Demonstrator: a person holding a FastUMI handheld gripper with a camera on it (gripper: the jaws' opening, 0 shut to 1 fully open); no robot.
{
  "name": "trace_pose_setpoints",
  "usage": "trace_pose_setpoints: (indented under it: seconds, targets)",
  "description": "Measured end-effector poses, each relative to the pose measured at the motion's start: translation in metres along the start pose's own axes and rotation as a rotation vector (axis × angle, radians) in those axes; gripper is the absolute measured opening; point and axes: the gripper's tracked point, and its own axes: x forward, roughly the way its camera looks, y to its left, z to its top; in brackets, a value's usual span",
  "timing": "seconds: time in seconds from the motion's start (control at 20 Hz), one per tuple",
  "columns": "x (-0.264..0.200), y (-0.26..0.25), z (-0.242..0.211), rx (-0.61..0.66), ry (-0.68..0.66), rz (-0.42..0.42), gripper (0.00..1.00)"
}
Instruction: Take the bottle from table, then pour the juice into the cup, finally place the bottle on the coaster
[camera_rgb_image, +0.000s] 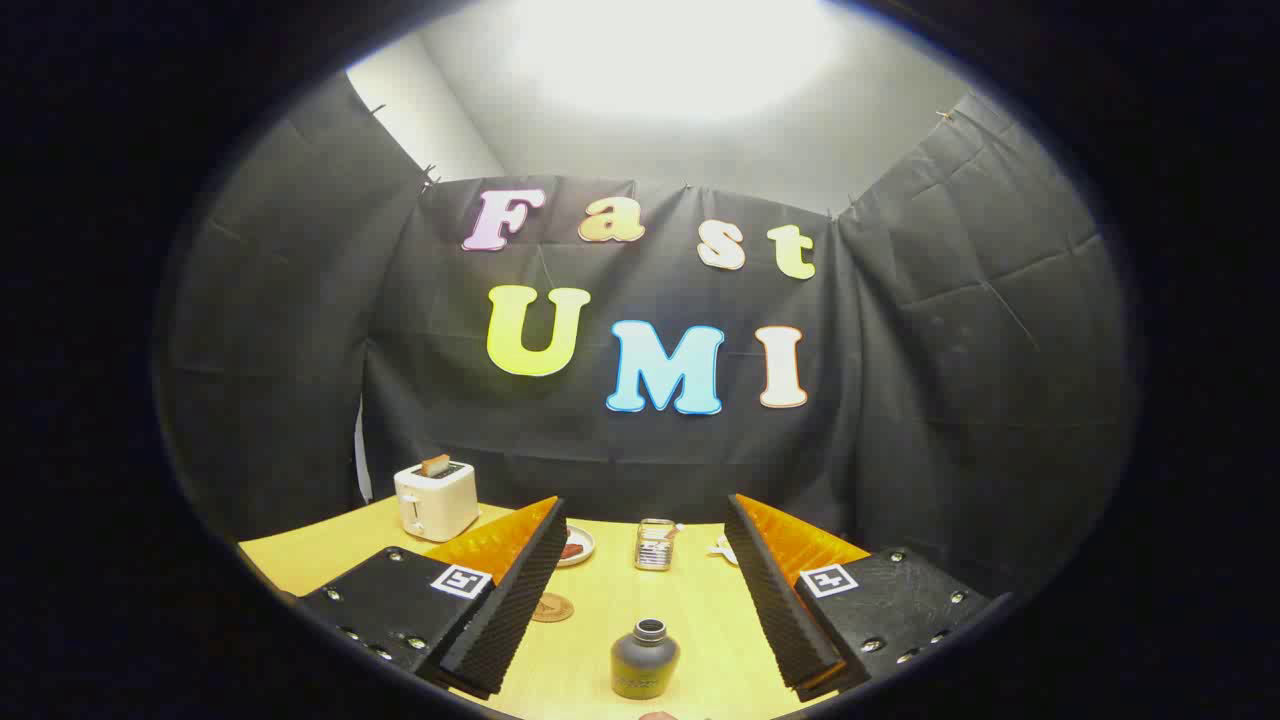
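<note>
the gripper hangs above a yellow table, its two fingers spread wide apart and pinching nothing. between the fingers, close in, a small dark bottle stands upright on the table with its round mouth uncapped and facing up; neither finger touches it. farther out, in line with the bottle and beyond the fingertips, a clear glass cup stands upright near the back of the table. a round brown coaster lies flat on the table just beside the inner face of the left finger, to the left of the bottle and apart from it. a small plate with something reddish on it sits at the left fingertip, partly hidden by that finger. a white toaster stands at the far left corner of the table with a slice of toast poking up from its slot. a small pale thing lies by the right fingertip, too hidden to tell what it is.
</note>
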Motion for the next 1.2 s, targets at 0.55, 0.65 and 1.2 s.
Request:
trace_pose_setpoints:
  seconds: [0.55,0.65,1.2]
  targets:
    - [0.020,-0.011,-0.010,0.065,0.010,0.033,0.97]
    - [0.022,-0.010,-0.011,0.061,0.012,0.046,0.97]
    - [0.030,-0.008,-0.017,0.052,0.025,0.057,0.97]
